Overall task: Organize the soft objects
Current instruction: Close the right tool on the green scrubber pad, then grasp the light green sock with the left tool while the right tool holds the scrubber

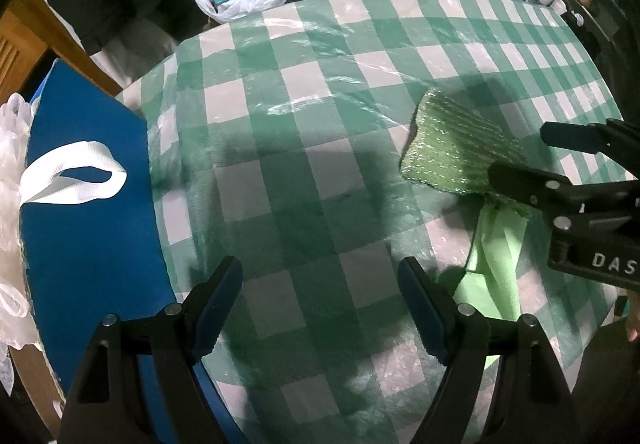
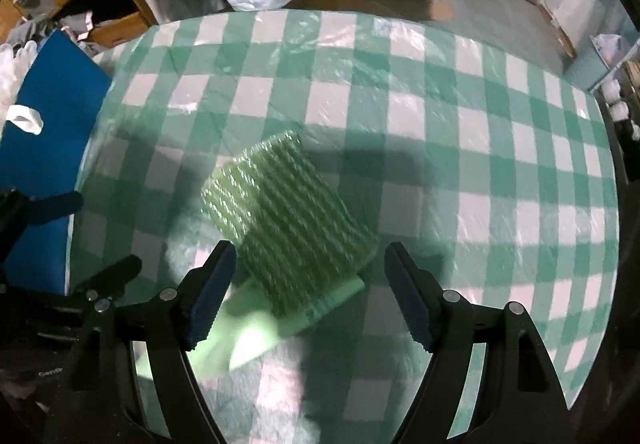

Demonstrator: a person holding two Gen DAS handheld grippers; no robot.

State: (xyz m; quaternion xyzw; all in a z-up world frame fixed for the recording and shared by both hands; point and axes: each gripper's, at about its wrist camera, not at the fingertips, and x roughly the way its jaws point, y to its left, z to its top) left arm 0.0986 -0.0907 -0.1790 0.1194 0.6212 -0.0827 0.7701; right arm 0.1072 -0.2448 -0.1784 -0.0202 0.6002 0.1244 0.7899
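Right wrist view: right tool (image 2: pixel 308 296) gapes wide over green sponge (image 2: pixel 288 220), gripping nothing; left tool (image 1: pixel 320 304) likewise spread, empty

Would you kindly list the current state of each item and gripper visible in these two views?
Left gripper: open, holding nothing, above the tablecloth.
Right gripper: open, jaws either side of the scrubbing pad, not gripping.
Scrubbing pad: lying flat, partly over the green cloth.
Green cloth: lying loosely on the tablecloth.
Blue bag: at the table's left edge, white handle flopped over.
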